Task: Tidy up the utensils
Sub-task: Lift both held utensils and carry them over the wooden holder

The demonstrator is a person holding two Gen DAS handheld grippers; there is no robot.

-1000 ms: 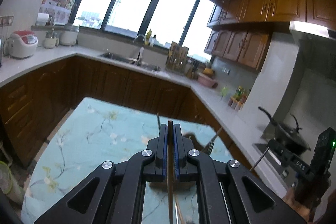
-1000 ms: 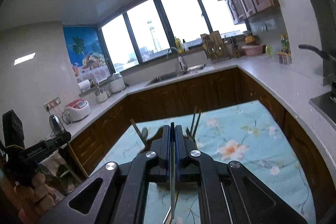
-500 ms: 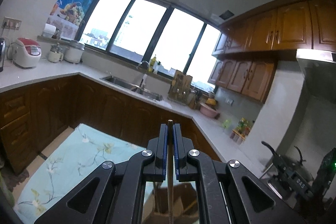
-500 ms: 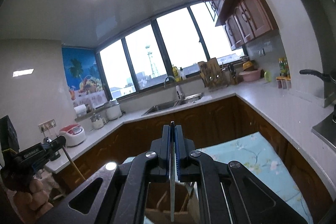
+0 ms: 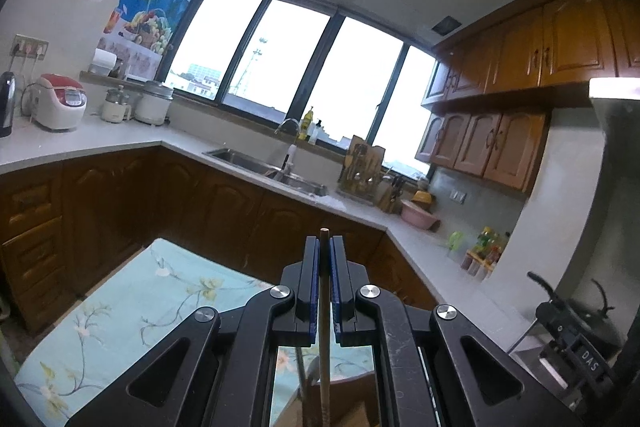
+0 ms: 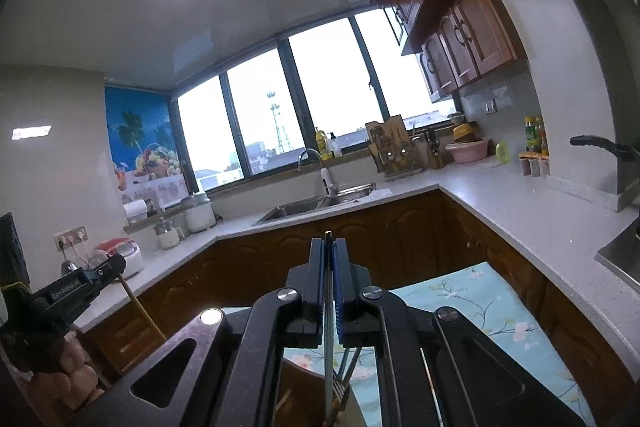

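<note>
The wooden chopstick (image 5: 324,347) hangs nearly upright, pinched between the blue pads of the left hand-held gripper (image 5: 324,247), its top poking just above the jaws and its lower end reaching toward a brown holder (image 5: 352,403) seen through the gripper frame. The right hand-held gripper (image 6: 328,251) is likewise clenched on a thin metal utensil (image 6: 328,359), probably a fork, though its lower end is too hidden to be sure; more metal handles (image 6: 350,367) stand below it in what looks like the same holder.

Both grips rest on very slim shafts, so a jolt could let either piece pivot or slide between the pads. Since the holder is mostly hidden behind the gripper bodies, a tip may catch its rim or the utensils already inside and tilt out of line. The two hand-held grippers work close together, so they could knock each other. A dropped piece would likely land on the floral surface (image 5: 120,311) or the floor.
</note>
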